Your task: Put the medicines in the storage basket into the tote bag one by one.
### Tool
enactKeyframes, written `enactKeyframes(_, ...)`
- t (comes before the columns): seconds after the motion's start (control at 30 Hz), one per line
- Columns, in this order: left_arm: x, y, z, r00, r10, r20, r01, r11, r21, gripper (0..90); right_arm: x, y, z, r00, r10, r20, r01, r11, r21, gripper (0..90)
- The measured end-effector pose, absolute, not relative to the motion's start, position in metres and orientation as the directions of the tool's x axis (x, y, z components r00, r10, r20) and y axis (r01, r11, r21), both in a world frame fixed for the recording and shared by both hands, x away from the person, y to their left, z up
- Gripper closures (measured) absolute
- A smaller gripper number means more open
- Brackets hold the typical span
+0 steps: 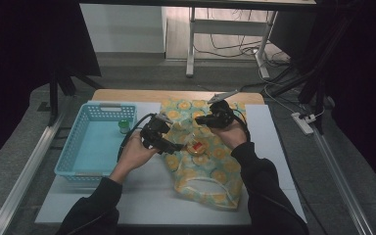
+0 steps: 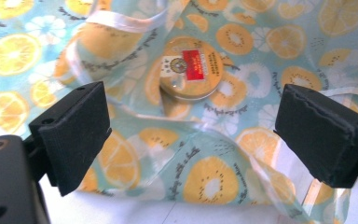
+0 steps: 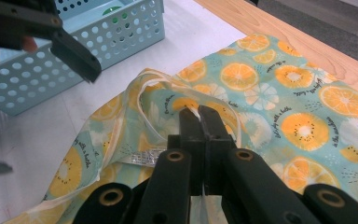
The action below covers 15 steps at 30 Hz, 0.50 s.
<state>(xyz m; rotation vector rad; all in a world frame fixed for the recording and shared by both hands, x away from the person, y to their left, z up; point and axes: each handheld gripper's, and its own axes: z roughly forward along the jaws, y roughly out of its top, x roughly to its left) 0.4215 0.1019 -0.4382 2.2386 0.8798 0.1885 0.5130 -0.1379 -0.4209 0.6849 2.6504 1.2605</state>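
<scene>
The white table (image 1: 142, 191) carries everything, and the fruit-print bag (image 1: 210, 166) on it serves as the landmark. The bag (turquoise, covered in orange and kiwi slices) lies flat across the middle of the table, its long axis running from the far wooden edge toward the person, with the white handle loop (image 1: 203, 185) at the near end.

Left of the bag, just beside it, stands the light blue perforated basket (image 1: 94, 142), with a small green-capped jar (image 1: 123, 127) against its far right corner; nothing lies between basket and bag but bare table.

Over the bag's left edge hangs the left gripper (image 1: 176, 146), its jaws spread wide with nothing between the pads (image 2: 77, 135), which stand clear above the cloth. At the bag's far middle the right gripper (image 1: 201, 119) is clamped tight on a fold of the bag's cloth and white trim (image 3: 192, 112), which is pinched up between its jaws.

Smallest is the round tin (image 2: 192, 68), lying flat on the bag near its middle, between the two grippers and just ahead of the left gripper's open jaws. Its gold lid faces up, with a red label (image 2: 196, 65) across it (the lettering is too small to read). Rumpled cloth and a strip of white trim lie around the tin, but nothing covers it.
</scene>
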Motion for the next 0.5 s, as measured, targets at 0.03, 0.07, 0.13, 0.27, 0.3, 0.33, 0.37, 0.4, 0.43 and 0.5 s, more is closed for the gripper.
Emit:
enactKeyframes(0.03, 0.421, 0.104, -0.437, 0.755, 0.645, -0.115, 0.538, -0.511, 0.67, 6.9, 0.513, -0.138, -0.421, -0.889, 0.452, 0.076, 0.344, 0.549, 0.762, 90.0)
enactKeyframes(0.07, 0.42, 0.107, -0.436, 0.757, 0.643, -0.117, 0.537, -0.511, 0.672, 6.5, 0.513, -0.138, -0.421, -0.889, 0.451, 0.077, 0.344, 0.549, 0.762, 90.0)
enactKeyframes(0.13, 0.419, 0.112, -0.435, 0.76, 0.639, -0.118, 0.533, -0.508, 0.676, 4.4, 0.513, -0.139, -0.421, -0.889, 0.451, 0.076, 0.344, 0.55, 0.761, 90.0)
enactKeyframes(0.27, 0.416, 0.123, -0.432, 0.748, 0.657, -0.095, 0.528, -0.503, 0.684, 1.7, 0.513, -0.14, -0.421, -0.888, 0.453, 0.075, 0.345, 0.55, 0.761, 90.0)
enactKeyframes(0.3, 0.416, 0.126, -0.431, 0.745, 0.66, -0.094, 0.529, -0.5, 0.686, 1.2, 0.513, -0.14, -0.421, -0.888, 0.454, 0.075, 0.345, 0.551, 0.76, 90.0)
enactKeyframes(0.33, 0.416, 0.129, -0.43, 0.741, 0.665, -0.095, 0.533, -0.495, 0.686, 1.1, 0.513, -0.14, -0.421, -0.888, 0.454, 0.075, 0.346, 0.55, 0.76, 90.0)
enactKeyframes(0.37, 0.415, 0.133, -0.43, 0.737, 0.669, -0.098, 0.537, -0.491, 0.686, 1.1, 0.513, -0.141, -0.422, -0.887, 0.455, 0.076, 0.347, 0.549, 0.76, 90.0)
enactKeyframes(0.4, 0.415, 0.136, -0.429, 0.731, 0.674, -0.106, 0.543, -0.48, 0.689, 1.1, 0.513, -0.141, -0.422, -0.887, 0.456, 0.076, 0.348, 0.549, 0.76, 90.0)
enactKeyframes(0.43, 0.416, 0.14, -0.429, 0.727, 0.677, -0.114, 0.549, -0.473, 0.689, 1.1, 0.513, -0.141, -0.422, -0.886, 0.457, 0.076, 0.348, 0.549, 0.76, 90.0)
enactKeyframes(0.5, 0.416, 0.147, -0.429, 0.721, 0.683, -0.12, 0.555, -0.465, 0.69, 1.2, 0.513, -0.142, -0.421, -0.886, 0.458, 0.075, 0.349, 0.55, 0.759, 90.0)
